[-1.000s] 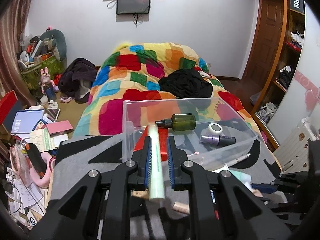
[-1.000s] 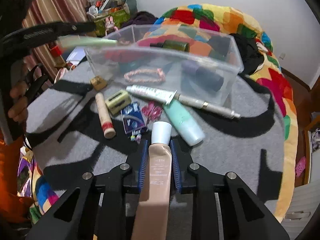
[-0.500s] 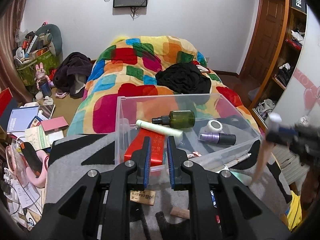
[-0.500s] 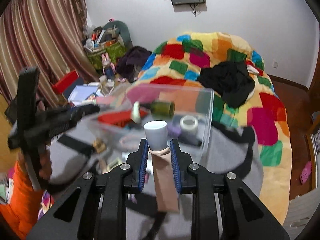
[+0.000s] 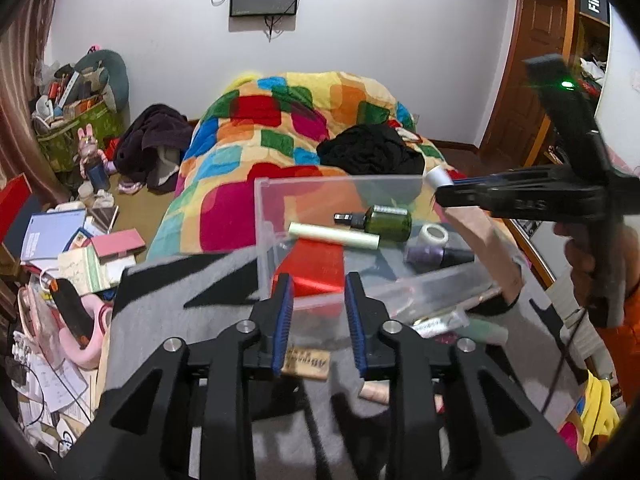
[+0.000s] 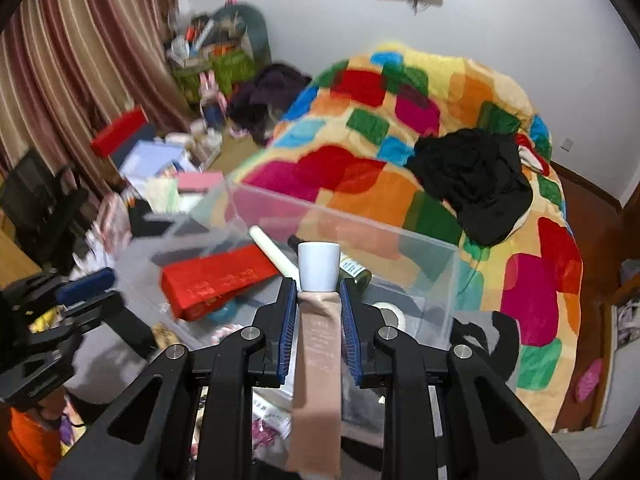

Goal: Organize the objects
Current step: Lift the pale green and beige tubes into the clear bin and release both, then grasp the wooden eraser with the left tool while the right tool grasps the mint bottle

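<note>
Nearest in the right wrist view, the right gripper is clamped on a beige cosmetic tube with a white cap; the blue pads press the tube's shoulders just below the cap. The tube is held above the near edge of the clear plastic bin; from the left wrist view the same tube hangs tilted over the bin's right side, cap up, gripped by the right tool's black fingers.

The left gripper holds nothing, its fingers apart, just in front of the bin's near wall. Under it on the grey and black blanket lies a small tan eraser, with more small toiletries along the bin's near right side.

Inside the bin lie a red flat box, a pale green tube resting across the red box's far end, a dark green spray bottle just behind that, a roll of white tape and a purple bottle to the right.

Farther off are the patchwork quilt with black clothing heaped on it, and books and papers on the floor at left.
</note>
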### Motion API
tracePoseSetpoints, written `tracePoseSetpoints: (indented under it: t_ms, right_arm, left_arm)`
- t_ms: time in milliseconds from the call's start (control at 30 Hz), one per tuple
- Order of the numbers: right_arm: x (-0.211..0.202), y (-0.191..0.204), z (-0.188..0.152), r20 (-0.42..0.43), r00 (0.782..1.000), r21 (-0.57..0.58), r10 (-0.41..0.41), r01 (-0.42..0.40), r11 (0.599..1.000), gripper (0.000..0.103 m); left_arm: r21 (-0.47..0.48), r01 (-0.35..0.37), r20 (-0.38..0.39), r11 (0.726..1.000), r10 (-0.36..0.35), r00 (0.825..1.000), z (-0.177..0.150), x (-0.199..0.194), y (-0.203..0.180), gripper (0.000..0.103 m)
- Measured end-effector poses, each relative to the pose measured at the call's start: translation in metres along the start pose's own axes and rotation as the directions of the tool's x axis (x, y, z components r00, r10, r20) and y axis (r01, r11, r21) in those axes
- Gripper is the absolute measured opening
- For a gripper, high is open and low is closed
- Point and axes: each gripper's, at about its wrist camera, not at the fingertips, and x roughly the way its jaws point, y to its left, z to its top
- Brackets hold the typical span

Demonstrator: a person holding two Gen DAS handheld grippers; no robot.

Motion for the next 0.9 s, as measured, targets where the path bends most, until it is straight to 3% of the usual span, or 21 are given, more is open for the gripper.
tracePoseSetpoints:
  t_ms: [167, 333, 400, 667, 900]
  right_arm:
    - [0.008, 0.006, -0.004, -0.044, 0.999, -0.026, 0.026, -0.027, 0.999, 0.02]
    - [-0.018, 0.007, -0.013, 0.015, 0.998, -0.032, 0.054, -0.053, 0.998, 0.025]
    - [-0.031, 0.007, -0.019, 0.049, 0.997, -0.029, 0.063, -0.062, 0.998, 0.032]
    - [-0.063, 0.001, -0.064, 0.103, 0.993, -0.013, 0.064, -0.063, 0.998, 0.044]
    - [-0.042, -0.005, -0.109, 0.025, 0.998, 0.011, 0.062, -0.063, 0.998, 0.044]
  left_arm:
    - [-0.004, 0.004, -0.046, 1.0, -0.004, 0.999, -0.015, 0.006, 0.009, 0.046]
    - [-0.002, -0.003, -0.079, 1.0, 0.002, 0.997, -0.027, 0.009, 0.011, 0.058]
    - [-0.002, -0.001, -0.095, 1.0, 0.001, 0.995, -0.031, 0.011, 0.011, 0.064]
    - [0.011, -0.016, -0.19, 1.0, 0.018, 0.982, -0.046, 0.034, 0.011, 0.07]
    - [0.024, -0.027, -0.242, 0.999, 0.032, 0.97, -0.048, 0.05, 0.006, 0.07]
